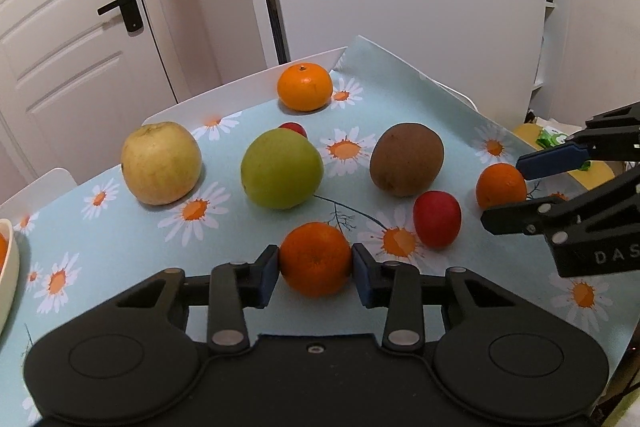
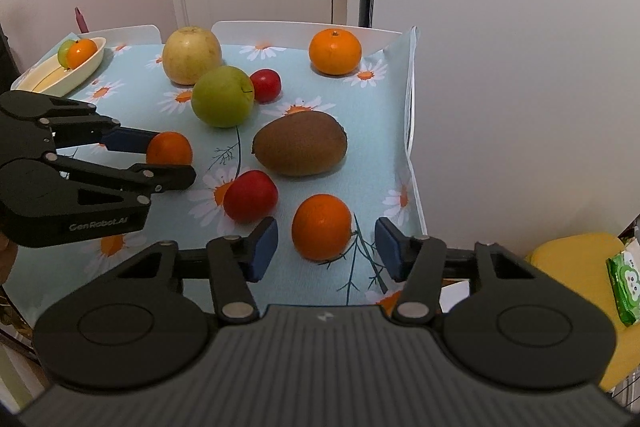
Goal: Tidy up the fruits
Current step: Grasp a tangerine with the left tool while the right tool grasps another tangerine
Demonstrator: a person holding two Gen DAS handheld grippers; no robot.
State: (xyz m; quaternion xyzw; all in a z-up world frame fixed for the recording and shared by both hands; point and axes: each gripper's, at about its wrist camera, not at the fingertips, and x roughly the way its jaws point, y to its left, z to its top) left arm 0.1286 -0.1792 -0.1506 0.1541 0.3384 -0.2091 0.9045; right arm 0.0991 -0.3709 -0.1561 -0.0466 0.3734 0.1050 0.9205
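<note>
My left gripper [image 1: 315, 267] is shut on a small orange [image 1: 315, 259] that rests on the daisy tablecloth; it also shows in the right wrist view [image 2: 170, 149]. My right gripper [image 2: 326, 247] is open around a second small orange [image 2: 322, 227], pads apart from it; that orange also shows in the left wrist view [image 1: 501, 185]. A red plum [image 2: 250, 195], a kiwi [image 2: 300, 143], a green apple [image 2: 222, 96], a yellow pear [image 2: 192, 54], a second red plum [image 2: 265, 85] and a larger orange [image 2: 335, 51] lie on the cloth.
A cream dish [image 2: 86, 69] at the far left corner holds an orange and a green fruit. White chair backs [image 2: 280, 27] stand behind the table. A yellow stool [image 2: 576, 267] with a green packet is at the right. The table's right edge [image 2: 416, 167] is near.
</note>
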